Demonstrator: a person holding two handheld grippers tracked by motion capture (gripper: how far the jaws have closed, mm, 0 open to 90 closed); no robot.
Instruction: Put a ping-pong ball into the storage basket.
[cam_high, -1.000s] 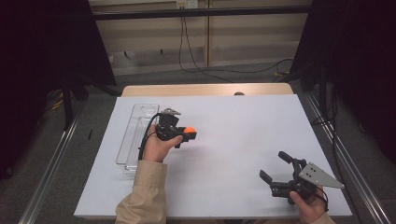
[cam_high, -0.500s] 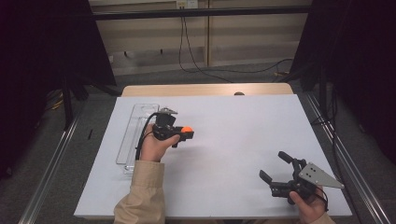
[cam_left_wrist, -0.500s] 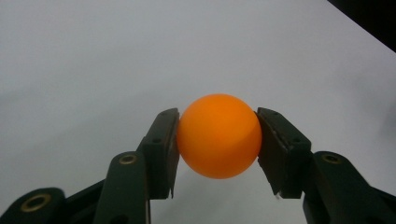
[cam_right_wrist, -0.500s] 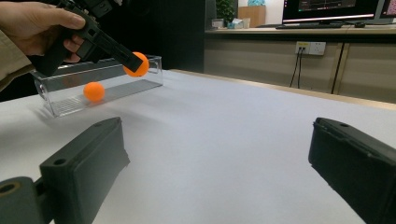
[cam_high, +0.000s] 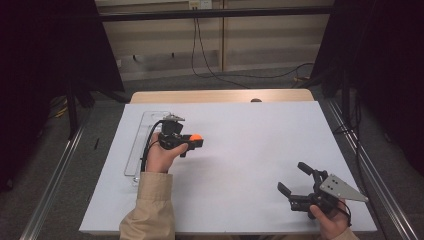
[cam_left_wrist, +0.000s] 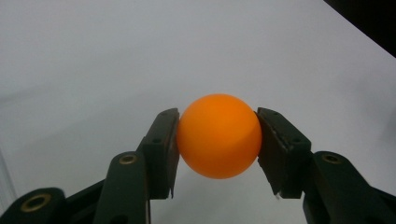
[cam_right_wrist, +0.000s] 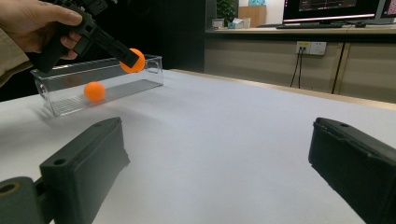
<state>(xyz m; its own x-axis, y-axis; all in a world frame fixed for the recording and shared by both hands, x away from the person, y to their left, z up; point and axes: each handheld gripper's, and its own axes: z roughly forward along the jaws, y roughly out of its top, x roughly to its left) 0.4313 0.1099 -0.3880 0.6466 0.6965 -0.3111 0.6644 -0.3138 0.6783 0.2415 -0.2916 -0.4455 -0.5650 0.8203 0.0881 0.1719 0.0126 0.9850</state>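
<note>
Small orange plastic ball (cam_left_wrist: 218, 136) gripped in closed jaws of left gripper (cam_high: 194, 142), held above the white surface (cam_high: 250, 145) beside the clear plastic tray (cam_right_wrist: 154, 63); carrying step judged underway; next move requires positioning over tray before release; right gripper (cam_high: 295, 180) idle, jaws open.

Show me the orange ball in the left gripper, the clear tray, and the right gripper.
orange ball (cam_left_wrist: 218, 136), left gripper view, middle of its front
clear tray (cam_right_wrist: 65, 91), right gripper view, front wall
right gripper (cam_high: 295, 178), high view, midway between its fingertips
</note>
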